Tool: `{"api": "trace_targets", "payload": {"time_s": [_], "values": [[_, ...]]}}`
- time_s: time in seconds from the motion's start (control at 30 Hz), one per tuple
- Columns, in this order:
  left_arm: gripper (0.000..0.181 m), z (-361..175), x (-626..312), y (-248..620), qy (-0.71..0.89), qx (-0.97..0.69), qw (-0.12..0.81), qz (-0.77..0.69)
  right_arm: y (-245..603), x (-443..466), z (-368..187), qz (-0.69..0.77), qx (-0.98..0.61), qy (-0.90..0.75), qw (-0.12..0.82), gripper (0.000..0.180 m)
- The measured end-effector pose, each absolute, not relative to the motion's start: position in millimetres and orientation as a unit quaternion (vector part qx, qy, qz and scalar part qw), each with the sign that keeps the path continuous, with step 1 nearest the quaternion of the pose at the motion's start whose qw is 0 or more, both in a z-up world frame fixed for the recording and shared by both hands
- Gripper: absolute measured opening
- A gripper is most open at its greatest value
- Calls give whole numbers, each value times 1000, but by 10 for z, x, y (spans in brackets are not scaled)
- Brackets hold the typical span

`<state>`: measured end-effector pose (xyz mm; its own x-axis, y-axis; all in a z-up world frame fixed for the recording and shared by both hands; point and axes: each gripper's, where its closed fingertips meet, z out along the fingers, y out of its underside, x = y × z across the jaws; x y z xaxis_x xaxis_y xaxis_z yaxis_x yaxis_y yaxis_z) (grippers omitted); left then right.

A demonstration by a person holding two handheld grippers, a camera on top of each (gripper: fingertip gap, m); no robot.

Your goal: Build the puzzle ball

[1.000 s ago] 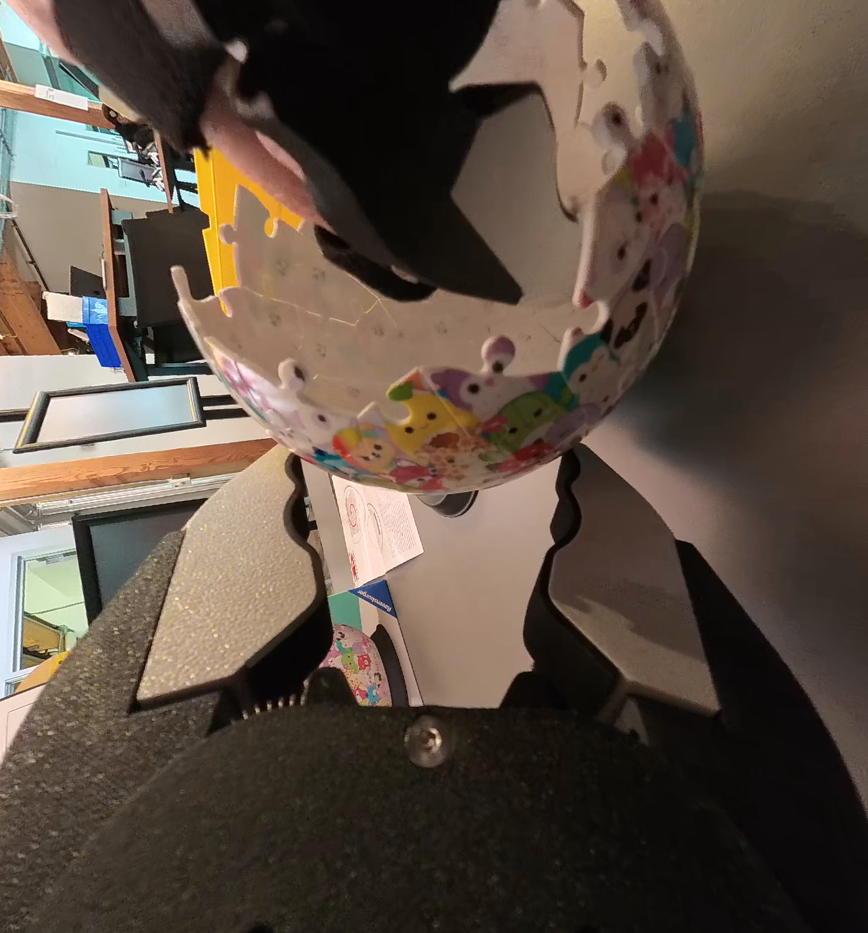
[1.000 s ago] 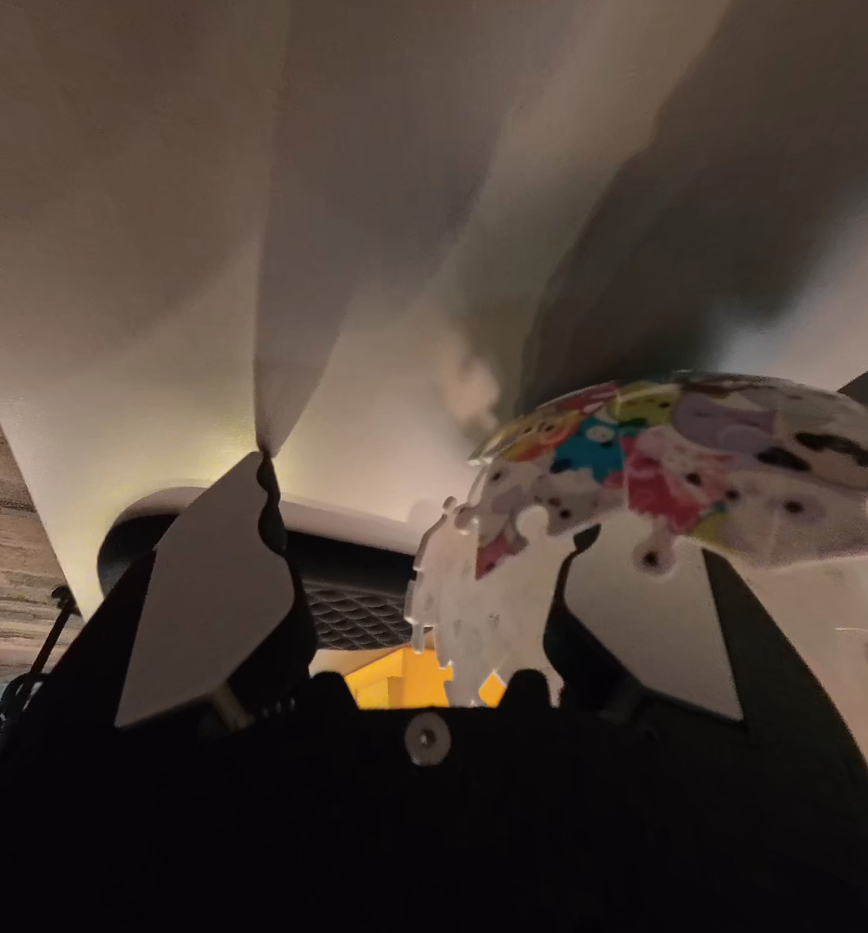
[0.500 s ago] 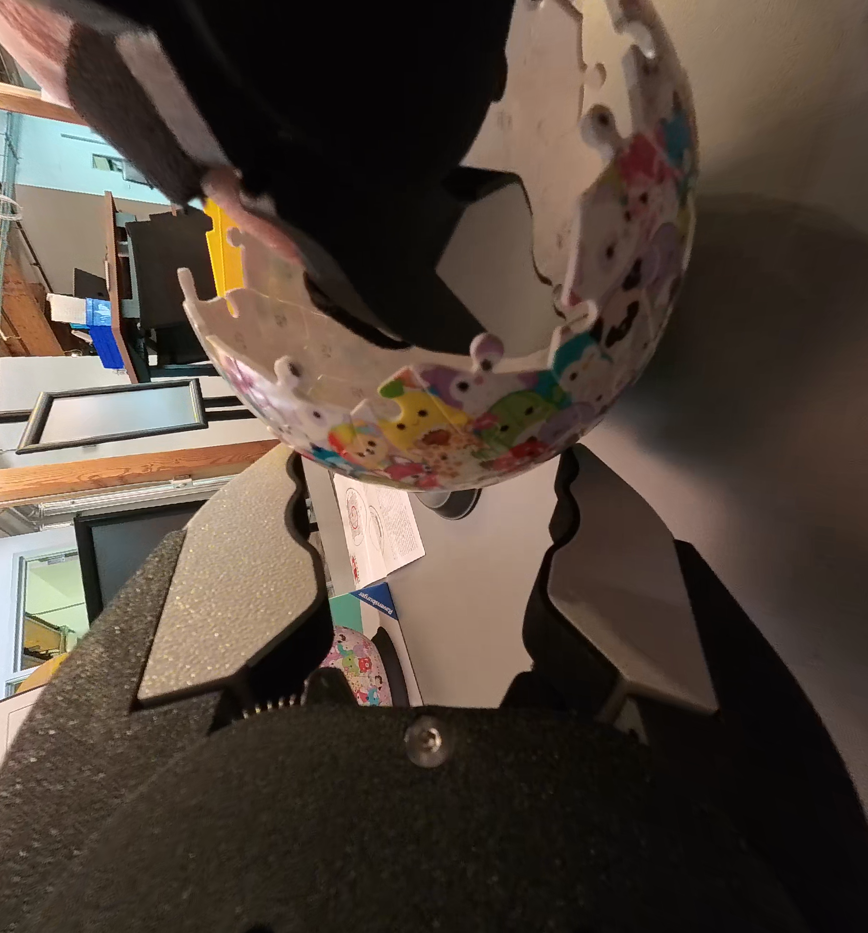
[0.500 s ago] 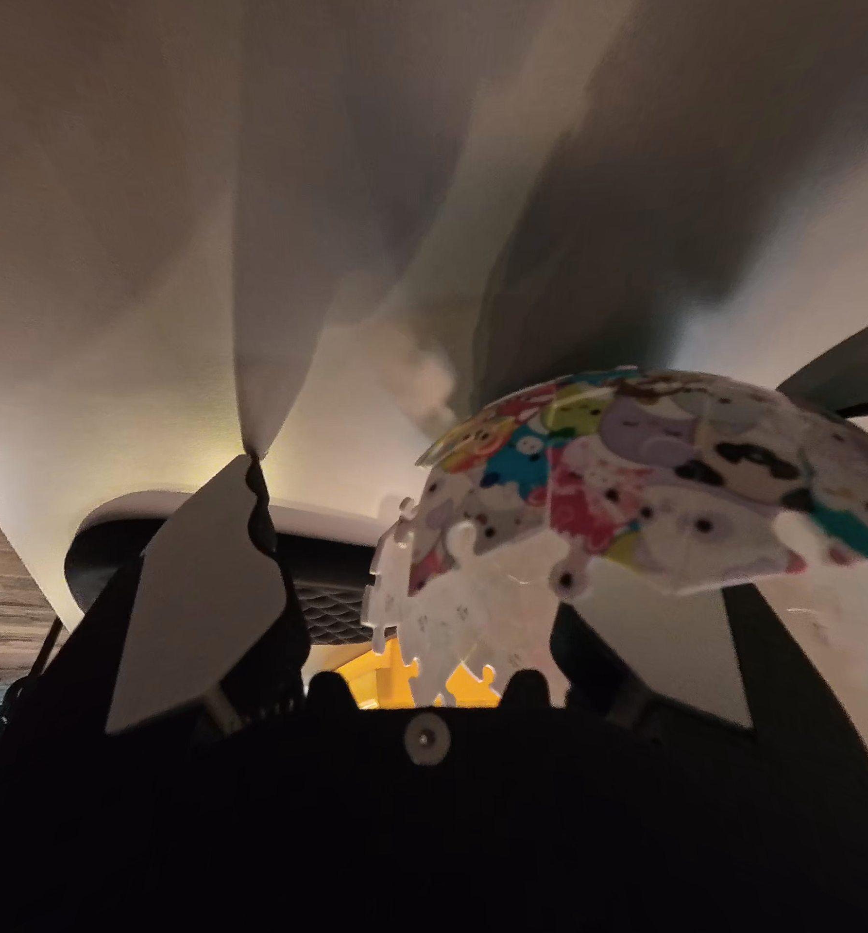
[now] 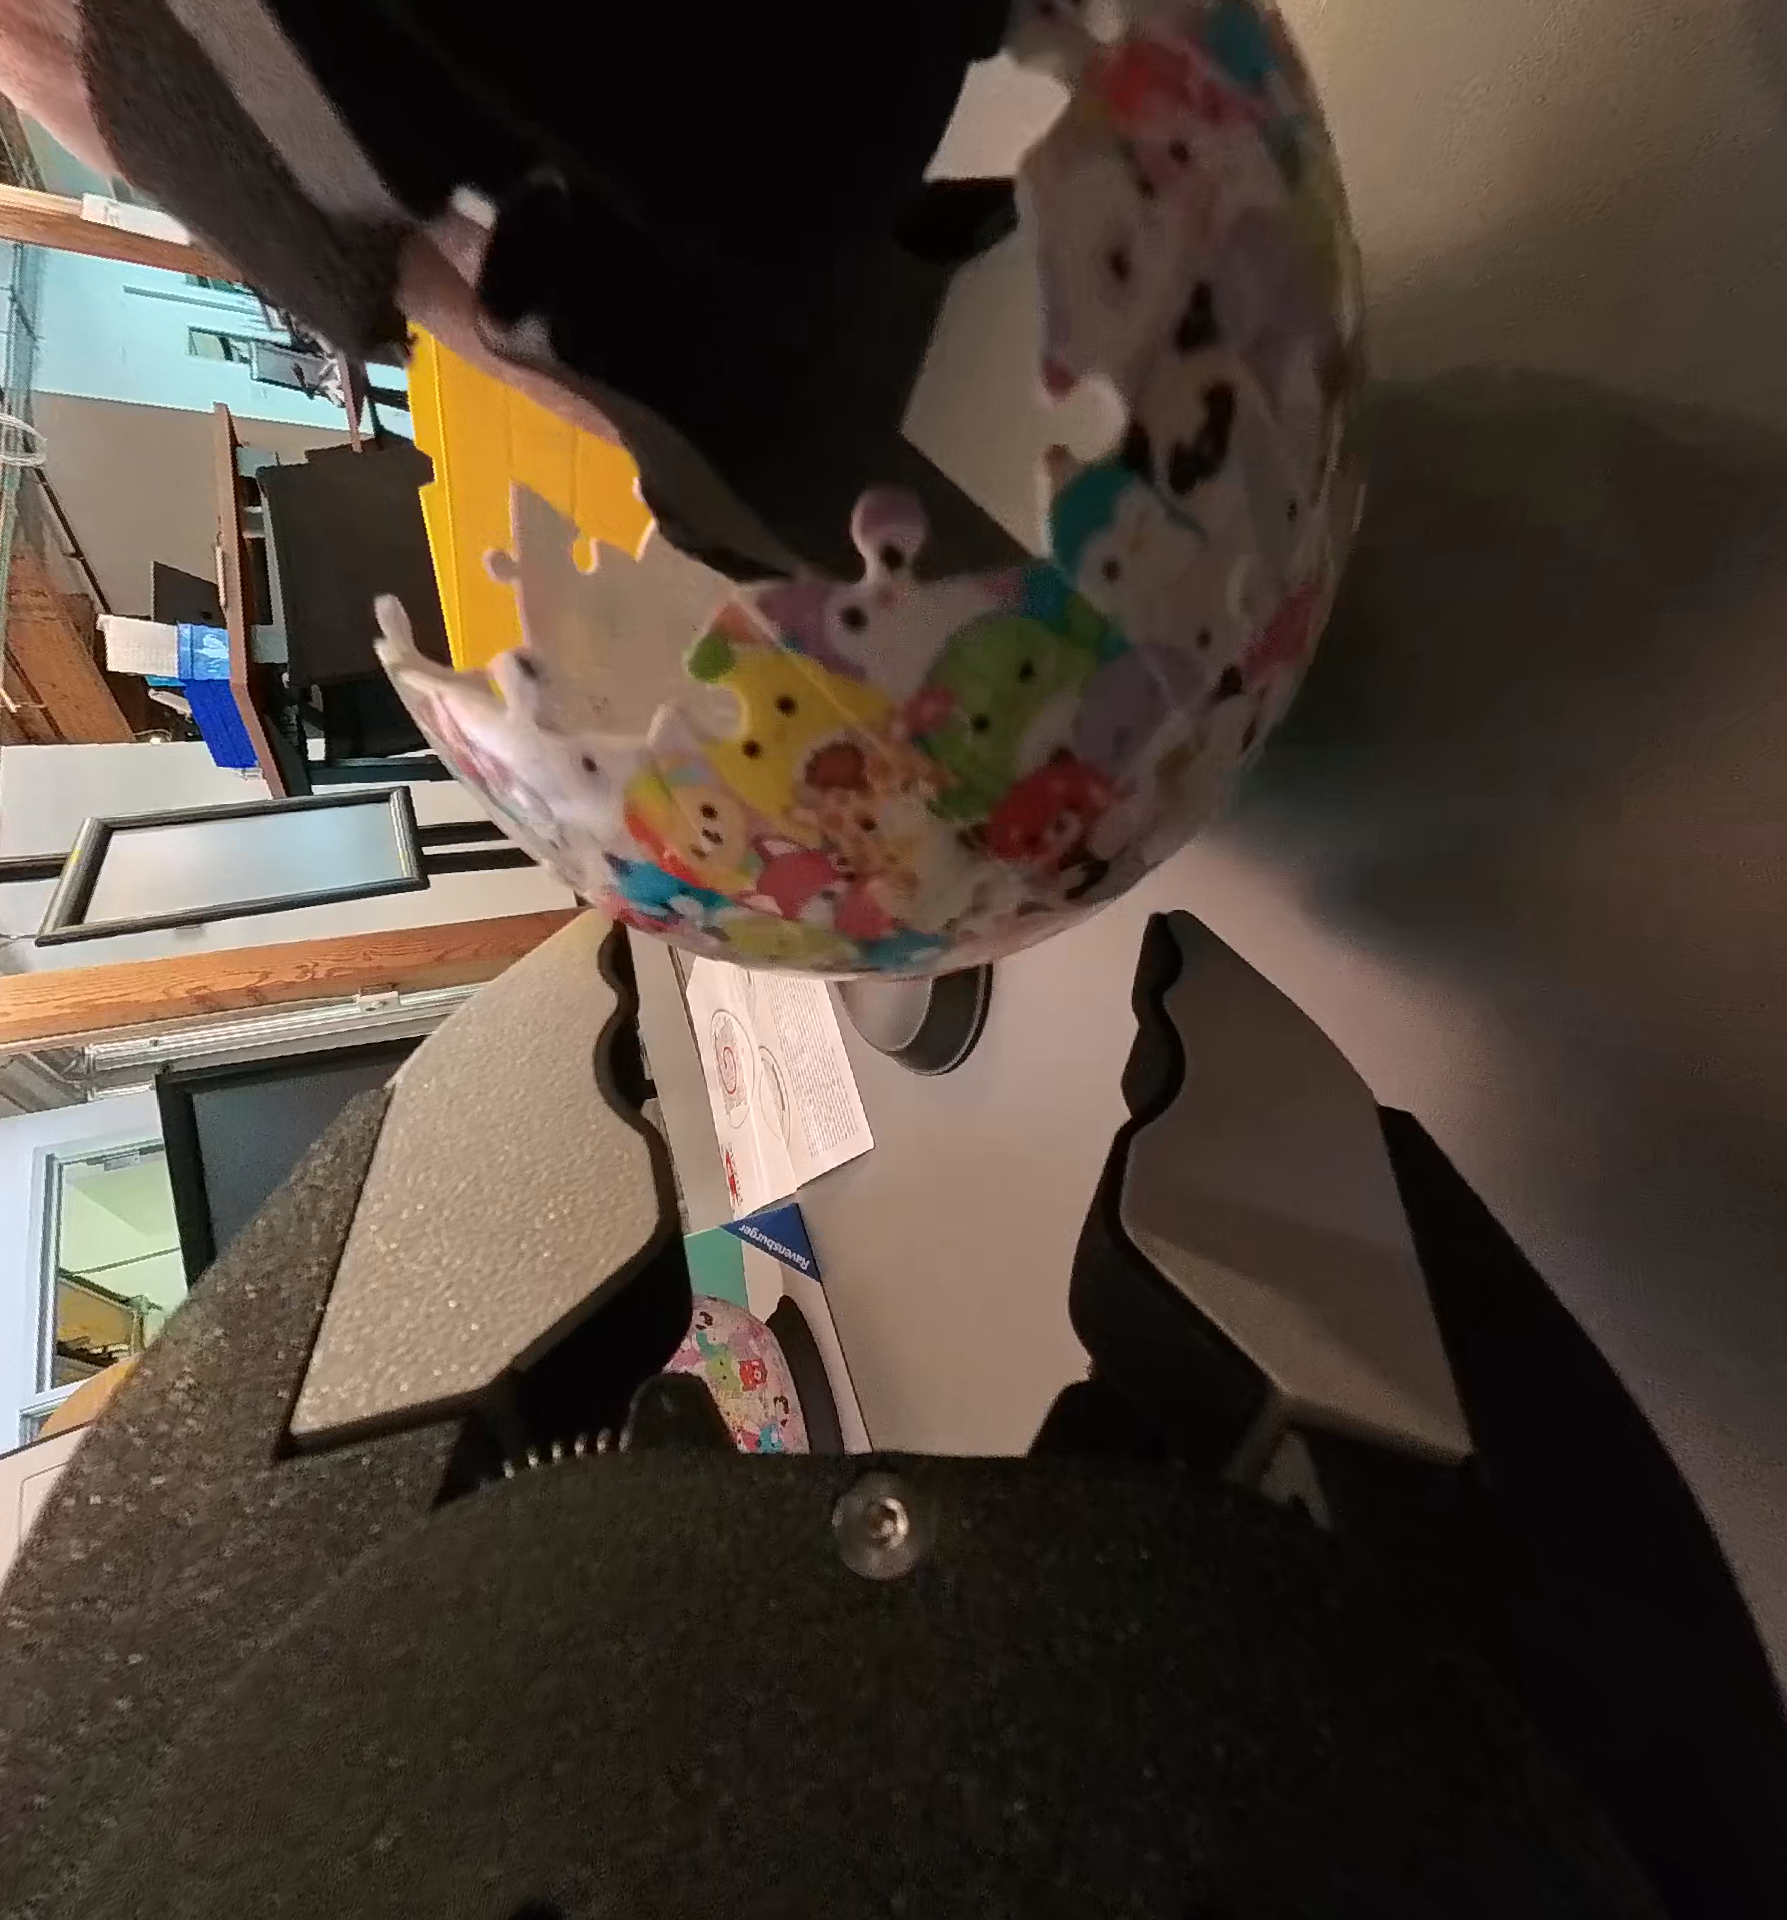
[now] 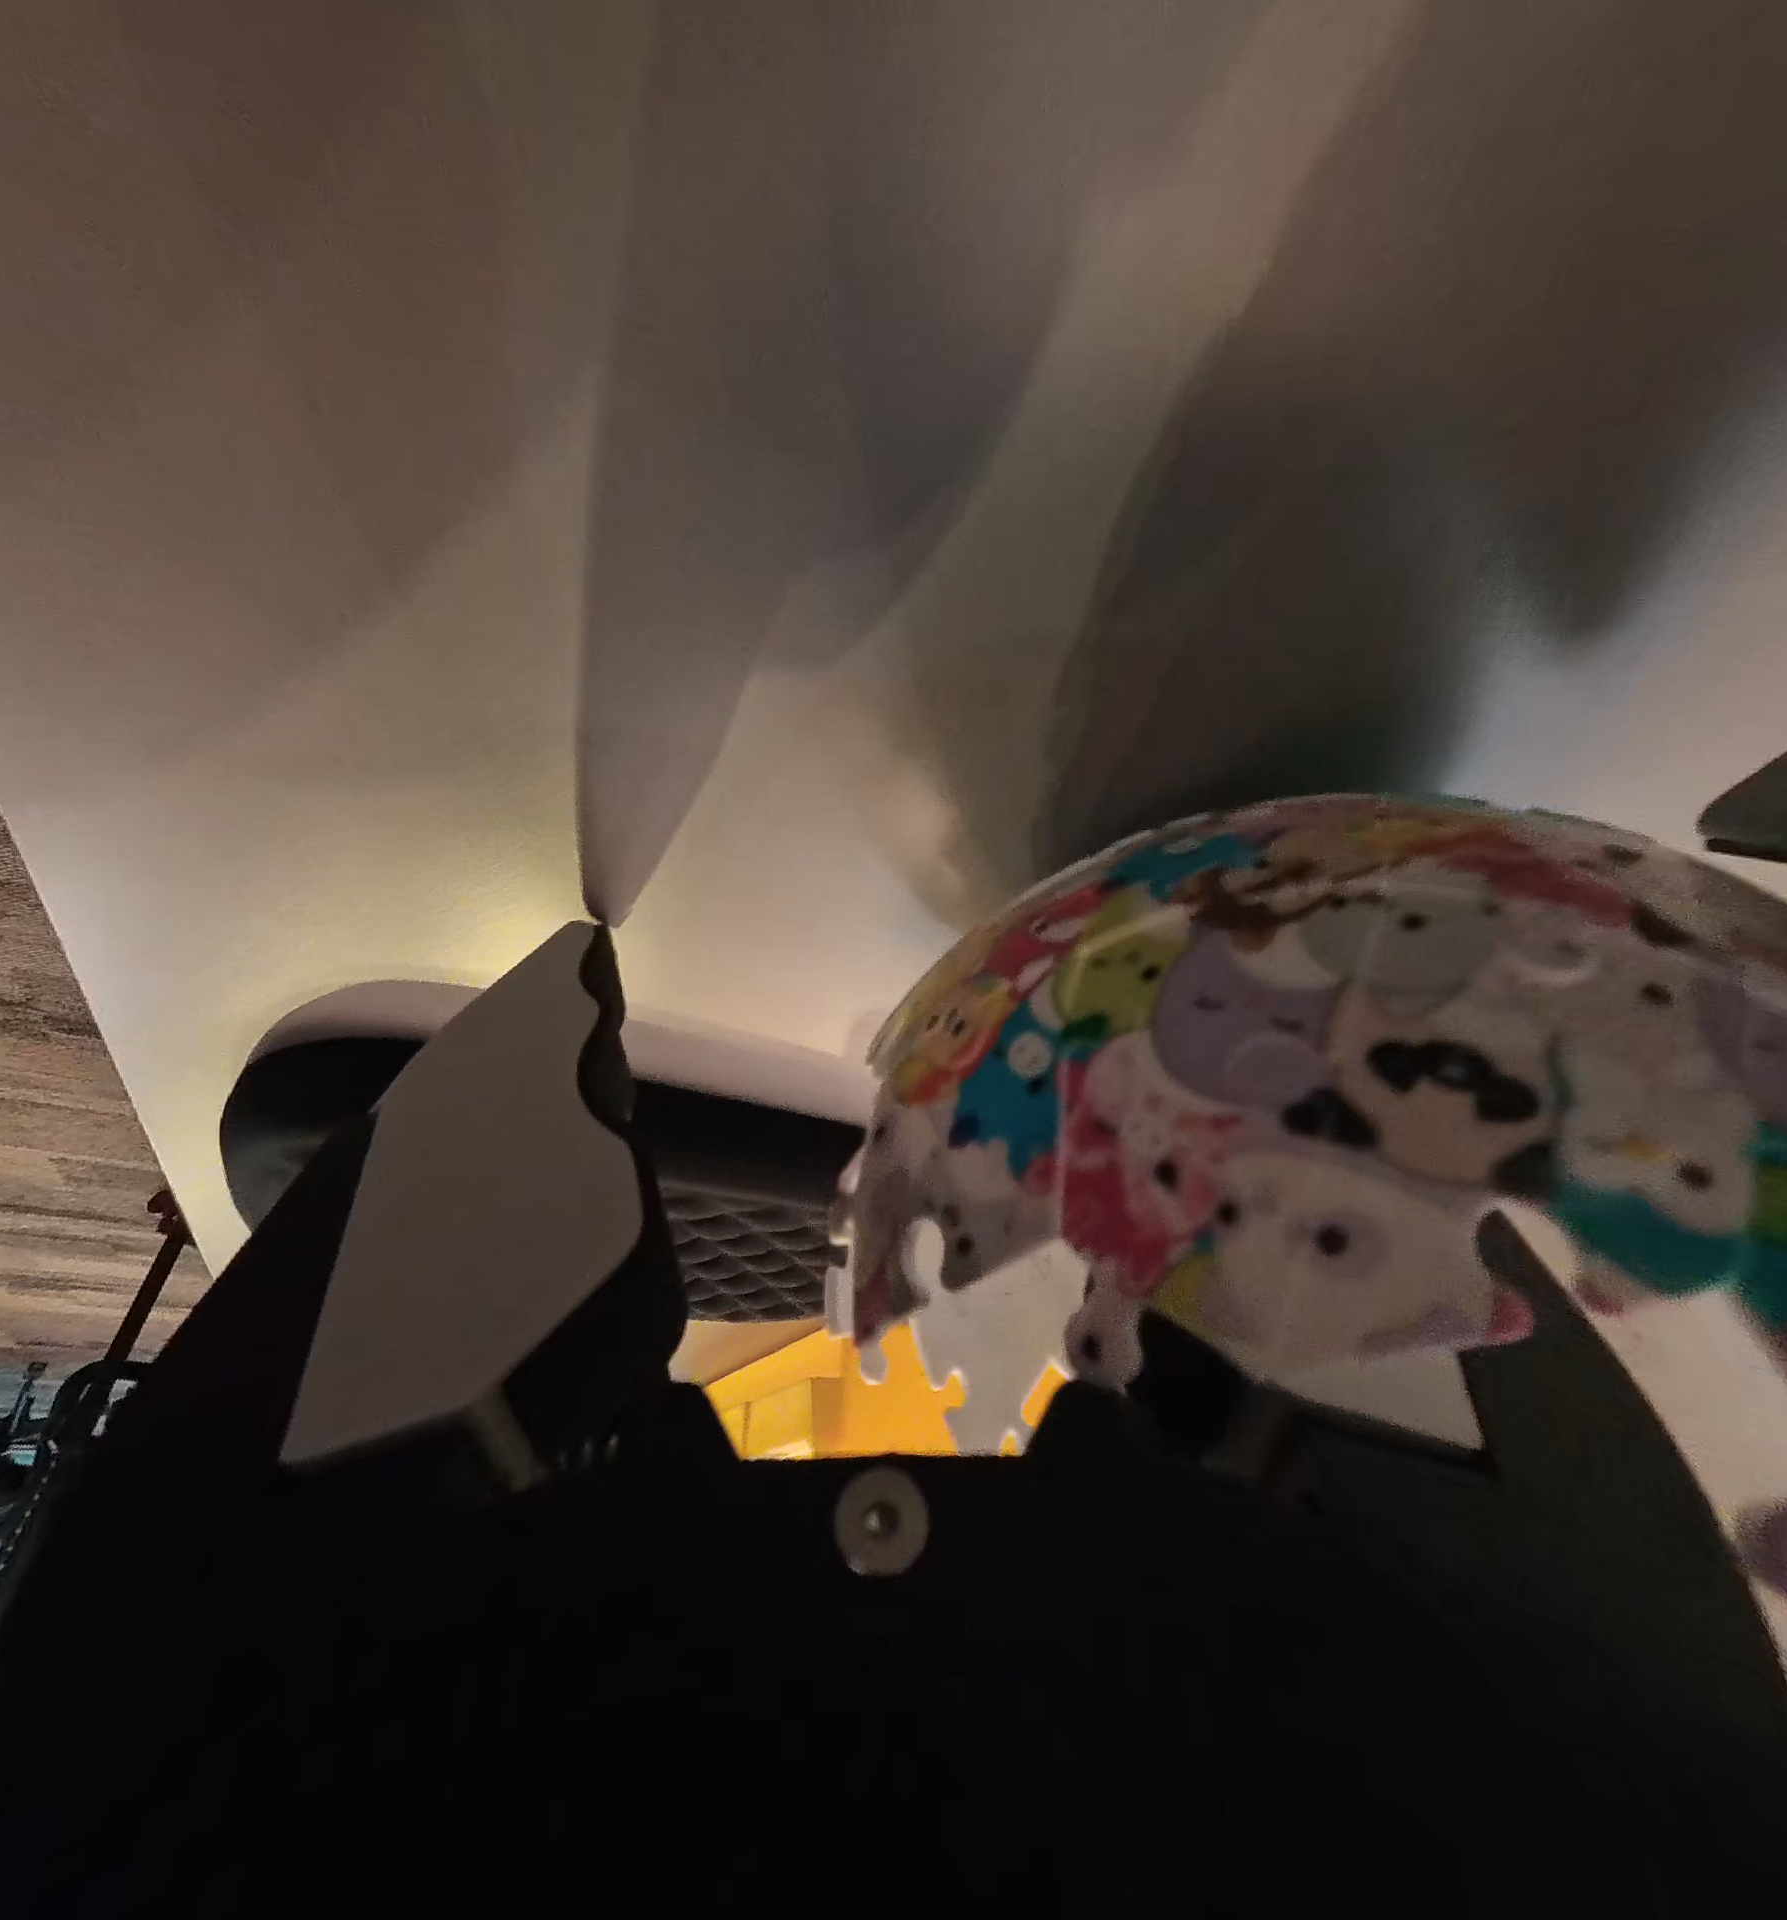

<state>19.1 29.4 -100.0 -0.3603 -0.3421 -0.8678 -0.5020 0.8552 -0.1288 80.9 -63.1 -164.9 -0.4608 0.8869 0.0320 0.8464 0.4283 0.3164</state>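
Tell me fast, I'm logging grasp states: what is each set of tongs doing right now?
Left tongs: open, holding nothing; the puzzle ball sits just beyond the tips.
Right tongs: open, one finger inside the half-built ball's shell, not clamped on it.

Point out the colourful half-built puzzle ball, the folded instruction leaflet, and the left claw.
Colourful half-built puzzle ball (image 5: 868,748), left wrist view, printed outer shell.
White folded instruction leaflet (image 5: 795,1091), left wrist view, page centre.
Left claw (image 5: 889,966), left wrist view, between fingertips.

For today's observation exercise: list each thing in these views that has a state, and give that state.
puzzle ball: partly built, open shell with jagged unfinished edge, off the table
left gripper: open, empty, just below the ball
right gripper: open, one finger inside the shell
instruction leaflet: lying flat on the table
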Motion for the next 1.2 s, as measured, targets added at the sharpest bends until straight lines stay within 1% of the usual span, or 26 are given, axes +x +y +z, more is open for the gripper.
{"api": "trace_targets", "payload": {"time_s": [0.3,0.4,0.77,0.87,1.2], "values": [[91,-992,224,280,817,-258,511,75,-695,846,-1630,150,538,827,65,90],[91,-989,234,284,816,-257,513,75,-733,855,-1619,142,549,821,65,92],[90,-990,252,283,814,-256,516,74,-811,861,-1564,116,559,820,48,87],[90,-996,254,284,814,-256,517,74,-797,866,-1549,120,558,820,41,79],[88,-1004,261,284,813,-257,518,73,-788,901,-1503,136,563,815,32,65]]}}
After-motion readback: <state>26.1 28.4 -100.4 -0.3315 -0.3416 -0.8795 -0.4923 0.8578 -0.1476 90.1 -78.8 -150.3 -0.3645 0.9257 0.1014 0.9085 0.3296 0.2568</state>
